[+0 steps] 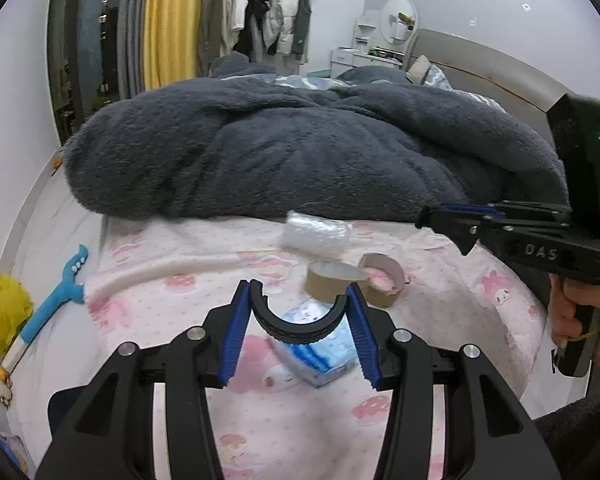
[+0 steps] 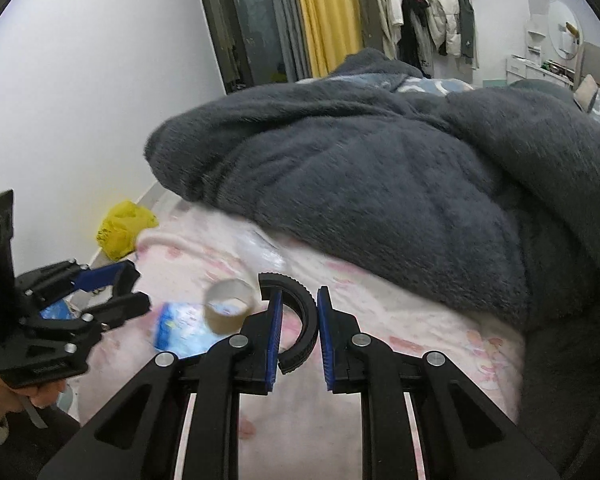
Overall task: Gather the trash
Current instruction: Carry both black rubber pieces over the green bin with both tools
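My left gripper (image 1: 300, 292) is shut on a black half-ring (image 1: 300, 334), whose two ends press against the blue pads. Under it on the pink sheet lies a blue tissue pack (image 1: 320, 360). Just beyond are two cardboard tape rolls (image 1: 324, 284) (image 1: 384, 280) and a clear plastic wrapper (image 1: 316, 232). My right gripper (image 2: 298, 296) is shut on a second black half-ring (image 2: 310, 320), above the sheet and right of one roll (image 2: 228, 308). The same right gripper (image 1: 428, 220) shows from the side at the right, held by a hand.
A thick dark grey blanket (image 1: 300, 152) is heaped across the bed behind the trash. A yellow plastic bag (image 1: 0, 308) and a blue long-handled tool (image 1: 56, 300) lie at the bed's left edge by the wall. Clothes hang at the back.
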Available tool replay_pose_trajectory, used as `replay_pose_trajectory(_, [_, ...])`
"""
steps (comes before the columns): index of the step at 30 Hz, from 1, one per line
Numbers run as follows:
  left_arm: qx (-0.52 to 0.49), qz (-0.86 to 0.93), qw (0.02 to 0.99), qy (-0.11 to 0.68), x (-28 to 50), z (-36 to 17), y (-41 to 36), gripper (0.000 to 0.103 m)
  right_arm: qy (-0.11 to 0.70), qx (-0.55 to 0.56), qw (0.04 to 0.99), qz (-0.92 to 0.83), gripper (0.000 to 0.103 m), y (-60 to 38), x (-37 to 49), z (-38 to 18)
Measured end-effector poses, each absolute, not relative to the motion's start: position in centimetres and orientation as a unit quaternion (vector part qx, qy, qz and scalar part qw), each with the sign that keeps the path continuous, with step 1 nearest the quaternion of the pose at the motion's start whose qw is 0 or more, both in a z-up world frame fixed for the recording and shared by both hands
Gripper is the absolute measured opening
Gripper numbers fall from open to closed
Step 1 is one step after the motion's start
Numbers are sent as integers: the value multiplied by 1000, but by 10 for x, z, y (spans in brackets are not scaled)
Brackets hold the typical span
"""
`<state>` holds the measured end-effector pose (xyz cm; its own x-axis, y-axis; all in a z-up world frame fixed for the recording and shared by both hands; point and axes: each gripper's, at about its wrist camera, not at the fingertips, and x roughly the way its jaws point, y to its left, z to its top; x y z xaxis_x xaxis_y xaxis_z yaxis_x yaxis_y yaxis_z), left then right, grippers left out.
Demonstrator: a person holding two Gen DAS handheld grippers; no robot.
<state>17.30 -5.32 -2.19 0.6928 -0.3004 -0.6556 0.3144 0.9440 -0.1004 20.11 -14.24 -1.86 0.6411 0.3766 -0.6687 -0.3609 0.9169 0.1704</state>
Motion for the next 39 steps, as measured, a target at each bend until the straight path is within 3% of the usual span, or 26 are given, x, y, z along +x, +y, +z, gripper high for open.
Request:
replay_pose_trajectory(24, [-37,-61,923,379,169,-31,36,51,345,-3,894,285,18,-43,187,32])
replay_pose_trajectory(39, [-79,29,887,454,150,-95,134,51,363,-14,873,325,18,35,190,22])
